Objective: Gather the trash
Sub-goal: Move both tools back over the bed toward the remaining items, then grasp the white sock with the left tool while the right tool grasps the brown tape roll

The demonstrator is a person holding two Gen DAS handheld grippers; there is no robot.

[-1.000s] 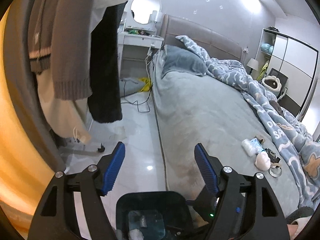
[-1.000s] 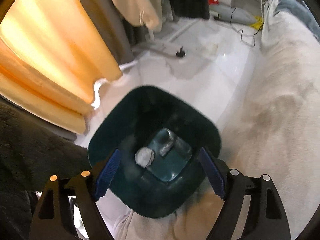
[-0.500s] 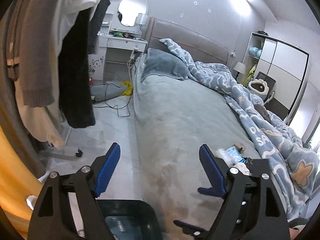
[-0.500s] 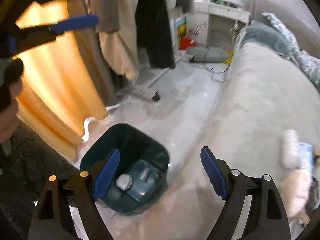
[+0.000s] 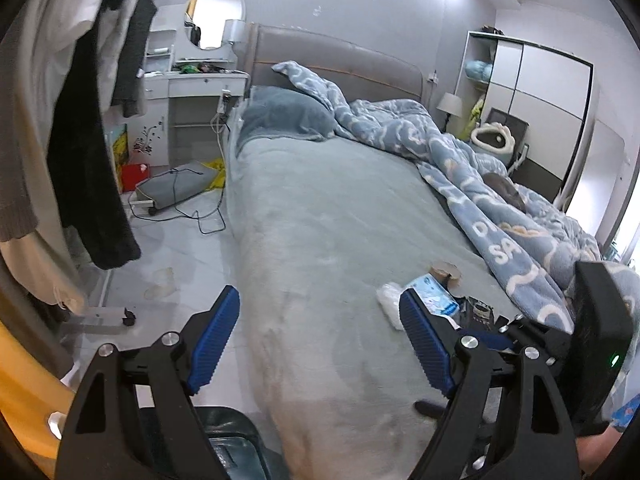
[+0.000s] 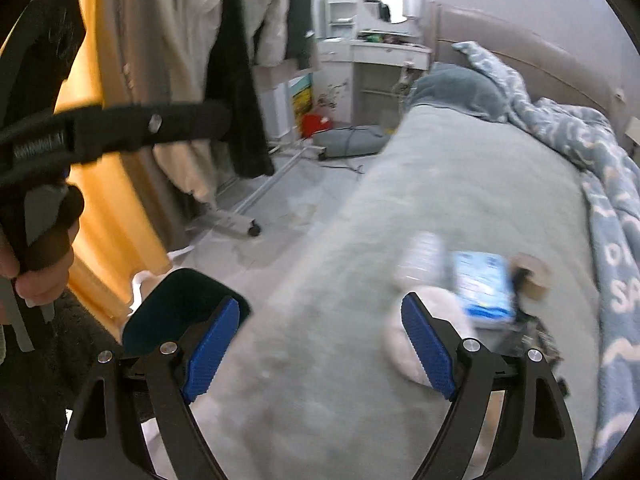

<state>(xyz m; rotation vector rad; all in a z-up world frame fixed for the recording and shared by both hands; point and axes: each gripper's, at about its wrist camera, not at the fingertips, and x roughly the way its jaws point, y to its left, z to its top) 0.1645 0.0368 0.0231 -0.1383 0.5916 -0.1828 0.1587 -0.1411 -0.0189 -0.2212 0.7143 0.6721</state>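
Trash pile sits on the grey bed sheet (image 5: 340,240) near the foot-side edge of the blue duvet (image 5: 500,208): a blue-and-white tissue pack (image 6: 484,284), a clear crumpled plastic wrapper (image 6: 424,256) just left of it, a white wad (image 6: 400,344) in front, a brown cardboard roll (image 6: 534,276) behind right, and some dark scraps (image 6: 536,332), blurred. Print on the tissue pack is not readable. Only legible writing: large white letters on the duvet, "D" above "SA", rest folded away.

Right gripper (image 6: 320,344): jaws wide apart, nothing between the pads. Its right pad overlaps the white wad in the right wrist view; contact cannot be told. The tissue pack and wrapper lie just beyond and to the right of that pad, not between the fingers.

Left gripper (image 5: 320,344): jaws wide apart, empty, only bare sheet between them. In its view the pile lies right of centre, partly hidden behind the right pad, with the right gripper's black body further right at the frame edge.

Dark teal trash bin (image 6: 176,312) stands on the floor against the bed side, just behind the right gripper's left finger; its rim also shows at the bottom of the left wrist view.

Further out: orange curtain (image 6: 104,200), clothes hanging on a wheeled rack (image 6: 236,100), white dressing table with round mirror (image 5: 214,16), grey headboard, wardrobe (image 5: 536,112), bedside lamp. A hand (image 6: 36,276) grips the left tool's handle at the left edge of the right wrist view.
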